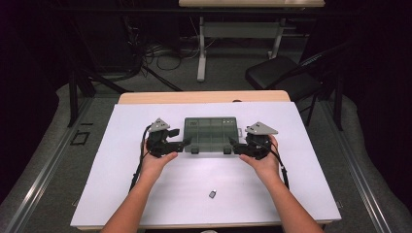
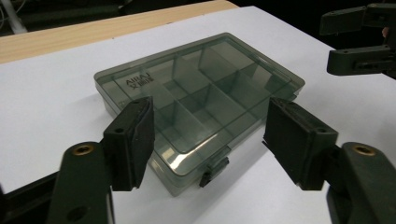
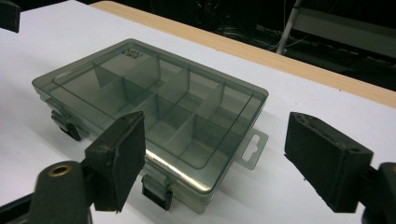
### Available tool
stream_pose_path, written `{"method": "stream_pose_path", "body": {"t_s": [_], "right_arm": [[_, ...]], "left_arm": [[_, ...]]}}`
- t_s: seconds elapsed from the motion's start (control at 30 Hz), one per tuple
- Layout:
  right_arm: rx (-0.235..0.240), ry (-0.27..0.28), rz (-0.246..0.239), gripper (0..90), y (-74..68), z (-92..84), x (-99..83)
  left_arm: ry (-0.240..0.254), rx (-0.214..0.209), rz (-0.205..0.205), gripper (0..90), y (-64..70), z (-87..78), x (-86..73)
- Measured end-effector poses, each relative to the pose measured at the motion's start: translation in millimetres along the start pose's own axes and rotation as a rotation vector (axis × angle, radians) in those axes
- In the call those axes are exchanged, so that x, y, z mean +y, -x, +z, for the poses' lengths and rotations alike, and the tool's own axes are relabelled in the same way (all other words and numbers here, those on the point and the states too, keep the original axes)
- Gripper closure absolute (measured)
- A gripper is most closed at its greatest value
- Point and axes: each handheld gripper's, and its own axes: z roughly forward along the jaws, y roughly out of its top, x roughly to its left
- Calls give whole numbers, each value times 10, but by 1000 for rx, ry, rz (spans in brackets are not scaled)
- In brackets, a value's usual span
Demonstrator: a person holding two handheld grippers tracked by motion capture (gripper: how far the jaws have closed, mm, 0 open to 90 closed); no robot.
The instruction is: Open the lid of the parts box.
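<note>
Organizer box [image 2: 201, 95] marked "AIRAJ"

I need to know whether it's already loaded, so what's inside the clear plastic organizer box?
Through the closed lid, the organizer box shows only divider walls and bare compartments. The near edge, behind the latches, is glared over, so I can't tell there.

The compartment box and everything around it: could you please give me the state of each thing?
Compartment box: lid closed, both front latches down, flat on the white sheet.
Left tool: open, jaws at the box's near corner, not pressing.
Right tool: open, not pressing the box.
Small dark part: loose on the sheet.
</note>
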Motion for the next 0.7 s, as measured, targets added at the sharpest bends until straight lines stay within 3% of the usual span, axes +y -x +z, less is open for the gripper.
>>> {"method": "stream_pose_path", "body": {"t_s": [0.07,0.23,0.37,0.43,0.53,0.7], "right_arm": [[6,2,-5,265,-6,-12,-13],[9,13,-18,351,-47,-78,-7],[8,21,-46,426,-85,-114,-26],[21,17,-22,479,-95,-133,-51],[24,13,-2,504,-111,-144,-99],[61,24,18,541,-140,-132,-186]], "left_arm": [[1,18,11,397,53,3,-11],[10,-31,-15,463,138,17,-37],[-9,-26,-9,500,222,35,-58],[-17,-2,-20,536,246,47,-80],[-4,-7,-40,570,249,67,-130],[-14,13,-33,647,257,107,-203]]}}
